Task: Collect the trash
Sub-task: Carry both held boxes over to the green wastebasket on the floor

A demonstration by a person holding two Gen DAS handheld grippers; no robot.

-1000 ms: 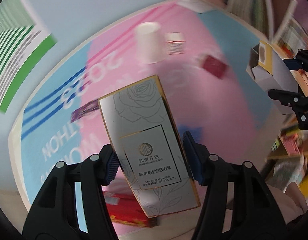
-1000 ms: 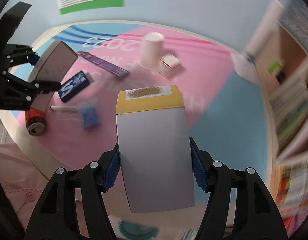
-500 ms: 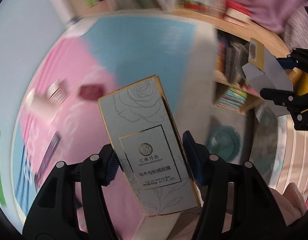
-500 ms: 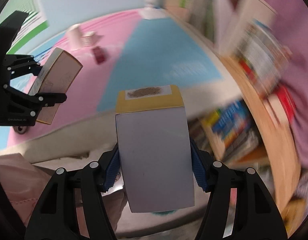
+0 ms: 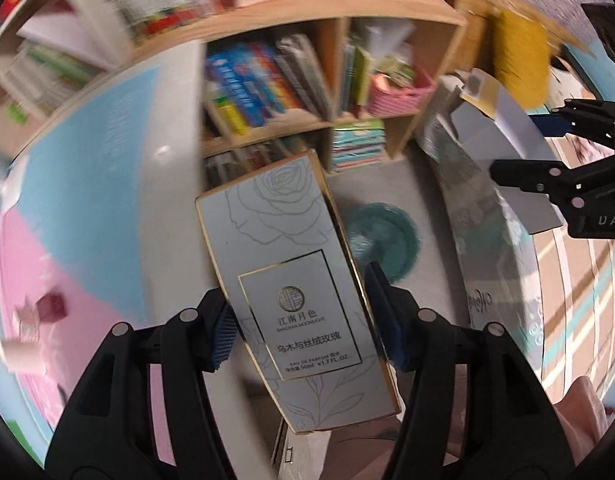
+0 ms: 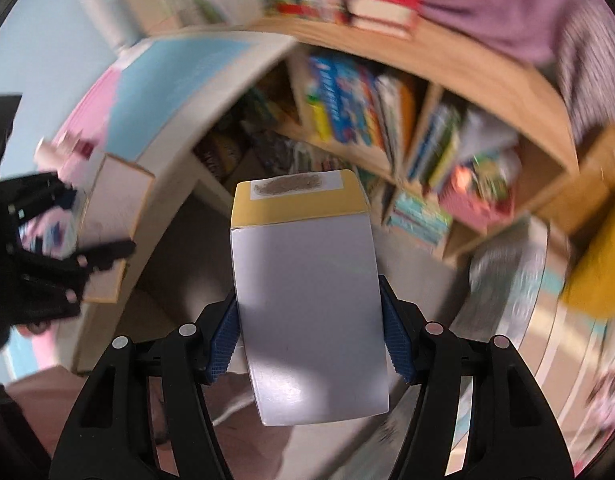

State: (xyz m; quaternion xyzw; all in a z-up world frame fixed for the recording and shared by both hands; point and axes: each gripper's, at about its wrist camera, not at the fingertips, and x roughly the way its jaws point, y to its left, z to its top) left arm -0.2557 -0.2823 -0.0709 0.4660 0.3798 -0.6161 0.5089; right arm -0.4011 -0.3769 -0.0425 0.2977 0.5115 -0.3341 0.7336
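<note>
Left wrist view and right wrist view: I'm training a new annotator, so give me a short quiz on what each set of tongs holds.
1. True or false: the left tongs are shut on the perfume box.
2. Which colour is the top flap of the grey carton in the right tongs? A) yellow B) green C) red
3. Fill in: behind both boxes stands a wooden ____ full of books.

Key: 1 true; 2 A; 3 bookshelf
</note>
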